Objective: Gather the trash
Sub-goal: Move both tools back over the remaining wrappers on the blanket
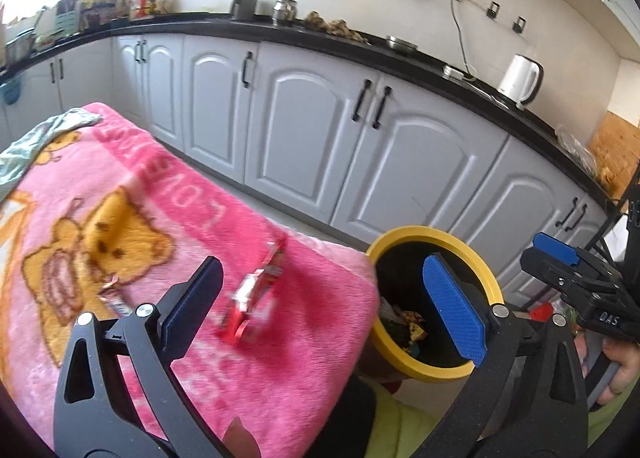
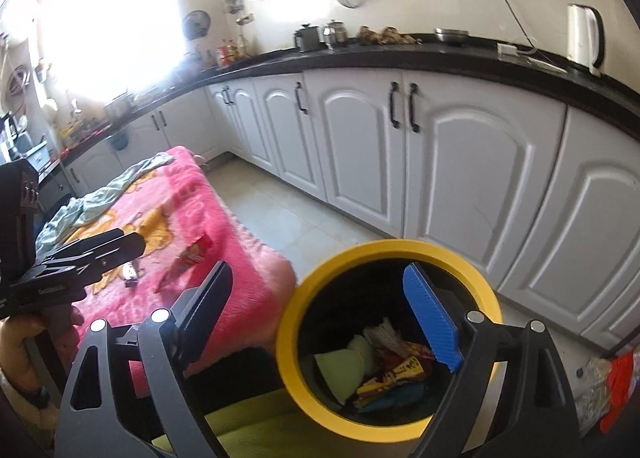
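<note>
A red wrapper (image 1: 256,298) lies on the pink blanket (image 1: 160,218), with a smaller wrapper (image 1: 116,298) to its left. My left gripper (image 1: 324,306) is open and empty, just above and in front of the red wrapper. The yellow-rimmed black bin (image 2: 384,338) stands right of the blanket and holds several wrappers (image 2: 396,374). My right gripper (image 2: 320,322) is open and empty over the bin's left rim. The bin (image 1: 436,298) and the right gripper (image 1: 576,270) also show in the left wrist view. The red wrapper (image 2: 188,262) shows in the right wrist view.
White cabinets (image 1: 320,130) under a black counter (image 1: 360,46) run behind. A white kettle (image 1: 520,78) stands on the counter. A pale green cloth (image 2: 100,194) lies on the blanket's far end. Red bags (image 2: 616,386) sit on the floor at right.
</note>
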`<state>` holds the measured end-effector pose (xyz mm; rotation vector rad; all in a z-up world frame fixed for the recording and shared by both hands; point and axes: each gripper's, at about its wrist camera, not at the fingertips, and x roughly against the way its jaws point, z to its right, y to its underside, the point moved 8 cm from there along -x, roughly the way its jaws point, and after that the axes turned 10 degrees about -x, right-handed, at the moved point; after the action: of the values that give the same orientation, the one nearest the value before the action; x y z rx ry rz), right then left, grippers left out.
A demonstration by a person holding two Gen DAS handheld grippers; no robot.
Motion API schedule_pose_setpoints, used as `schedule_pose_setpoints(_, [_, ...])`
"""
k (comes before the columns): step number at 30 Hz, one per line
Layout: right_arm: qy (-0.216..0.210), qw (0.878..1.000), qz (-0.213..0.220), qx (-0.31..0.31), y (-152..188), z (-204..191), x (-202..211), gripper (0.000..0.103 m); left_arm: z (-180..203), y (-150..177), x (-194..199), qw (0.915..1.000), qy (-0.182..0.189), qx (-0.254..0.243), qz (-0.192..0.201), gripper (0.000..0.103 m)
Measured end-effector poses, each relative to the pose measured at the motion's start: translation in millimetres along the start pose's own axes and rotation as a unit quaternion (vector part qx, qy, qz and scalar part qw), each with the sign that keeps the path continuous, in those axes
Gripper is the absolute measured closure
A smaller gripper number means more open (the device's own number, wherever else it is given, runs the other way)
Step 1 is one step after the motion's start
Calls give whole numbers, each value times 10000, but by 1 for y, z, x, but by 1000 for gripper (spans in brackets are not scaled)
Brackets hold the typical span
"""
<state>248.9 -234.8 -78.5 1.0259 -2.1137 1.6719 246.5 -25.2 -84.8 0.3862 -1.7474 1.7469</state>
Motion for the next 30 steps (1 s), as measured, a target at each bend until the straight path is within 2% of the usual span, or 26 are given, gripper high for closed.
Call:
schedule_pose_setpoints(15, [-314,9982,-203,469,0,-71,-21,18,-75,12,28,9968,-563,536,192,11])
schedule_pose_setpoints(26, [-489,9949,-572,672,4,-115,-68,18,-136,35,32,9895,-915,1116,79,11])
schedule_pose_setpoints(30, [-511,9939,-729,655,8,-126,-91,18,-148,44,29,9876,-935,1259,-5,11])
